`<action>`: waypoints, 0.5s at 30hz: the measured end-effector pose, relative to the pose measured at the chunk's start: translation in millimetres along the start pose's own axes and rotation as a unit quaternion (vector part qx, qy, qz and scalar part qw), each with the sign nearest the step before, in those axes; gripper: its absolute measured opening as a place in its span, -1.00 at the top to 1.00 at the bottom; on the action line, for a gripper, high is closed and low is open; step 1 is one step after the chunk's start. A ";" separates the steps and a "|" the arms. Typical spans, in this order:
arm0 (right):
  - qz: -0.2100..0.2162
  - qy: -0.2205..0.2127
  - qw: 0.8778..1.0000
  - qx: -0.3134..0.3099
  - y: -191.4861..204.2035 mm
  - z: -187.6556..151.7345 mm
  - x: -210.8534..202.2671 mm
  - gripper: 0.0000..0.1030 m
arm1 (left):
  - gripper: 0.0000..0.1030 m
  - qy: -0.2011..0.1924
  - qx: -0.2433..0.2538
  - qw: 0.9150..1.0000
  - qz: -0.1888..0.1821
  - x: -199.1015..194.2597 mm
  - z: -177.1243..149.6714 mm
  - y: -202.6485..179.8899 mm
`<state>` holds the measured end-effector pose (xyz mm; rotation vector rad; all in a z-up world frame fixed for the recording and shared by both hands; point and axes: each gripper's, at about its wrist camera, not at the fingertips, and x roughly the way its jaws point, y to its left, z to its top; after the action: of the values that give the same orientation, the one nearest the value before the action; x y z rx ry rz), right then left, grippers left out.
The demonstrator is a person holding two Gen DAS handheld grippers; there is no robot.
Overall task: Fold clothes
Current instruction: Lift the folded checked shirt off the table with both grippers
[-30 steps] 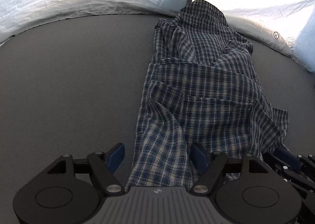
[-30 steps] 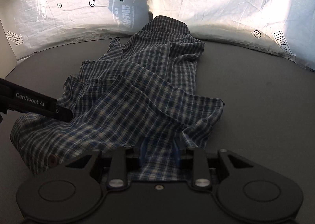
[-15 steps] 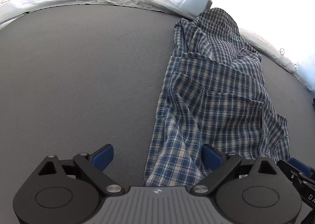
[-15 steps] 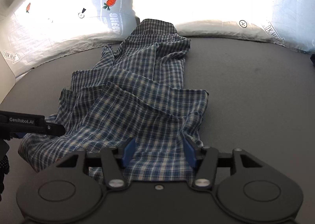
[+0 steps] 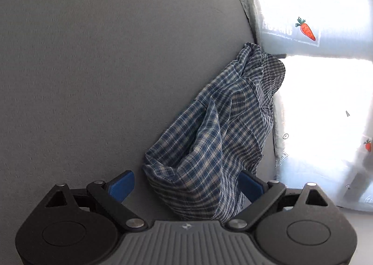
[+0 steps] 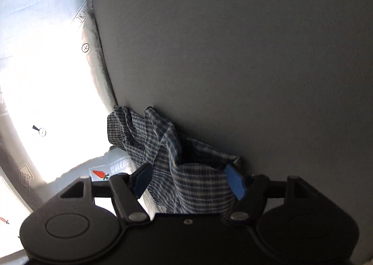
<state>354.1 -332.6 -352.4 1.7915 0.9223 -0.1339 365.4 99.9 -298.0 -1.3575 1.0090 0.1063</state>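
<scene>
A blue and white plaid shirt (image 5: 216,139) lies bunched on the grey table (image 5: 105,67), stretching from the left gripper toward the table's far edge. My left gripper (image 5: 186,183) has its blue pads (image 5: 122,184) wide apart with the shirt's near end lying between them, not pinched. In the right wrist view the shirt (image 6: 186,171) is crumpled in front of my right gripper (image 6: 190,180). Its blue pads (image 6: 235,183) are also wide apart, with cloth between them.
White printed sheeting with carrot pictures (image 5: 307,29) borders the grey table on the right of the left wrist view. In the right wrist view it (image 6: 46,90) borders the grey tabletop (image 6: 233,55) on the left.
Both cameras have swung and tilted strongly. The right gripper went from shut on the shirt hem to wide open. The shirt looks more bunched than a second ago.
</scene>
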 end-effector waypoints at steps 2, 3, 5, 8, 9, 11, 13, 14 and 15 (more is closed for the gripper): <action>-0.034 0.007 0.999 -0.018 1.4 -3.7 6.2 -0.39 | -0.85 0.010 -0.021 1.000 0.001 7.3 -2.1 5.4; -0.039 0.017 0.999 -0.023 3.4 -5.1 10.9 -0.40 | -0.85 0.013 -0.025 1.000 0.002 9.3 -2.6 5.8; -0.042 0.037 0.998 -0.034 8.1 -8.6 21.1 -0.43 | -0.90 0.017 -0.024 1.000 0.001 13.1 -3.4 3.0; -0.053 0.048 0.996 -0.058 17.2 -13.1 36.0 -0.48 | -0.90 0.017 -0.011 1.000 0.004 19.2 -5.6 -4.6; -0.060 0.048 0.995 -0.063 19.5 -13.6 40.3 -0.49 | -0.90 0.017 -0.007 1.000 0.004 19.4 -6.5 -5.6; -0.069 0.050 0.994 -0.063 21.6 -13.0 48.5 -0.50 | -0.88 0.019 0.001 1.000 0.002 21.7 -7.7 -8.0; -0.080 0.051 0.993 -0.070 24.6 -13.1 53.4 -0.47 | -0.59 0.018 0.005 1.000 0.007 25.4 -8.7 -11.1; -0.082 0.049 0.992 -0.079 27.1 -12.3 54.6 -0.41 | -0.46 0.016 0.007 1.000 0.012 27.3 -9.2 -12.8; -0.084 0.048 0.991 -0.088 29.3 -11.5 55.6 0.03 | -0.17 0.014 0.009 1.000 0.016 28.7 -9.7 -14.0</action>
<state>407.7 -297.9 -352.9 1.5671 1.1192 -0.0717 385.7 74.4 -304.9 -1.3302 1.0536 0.1034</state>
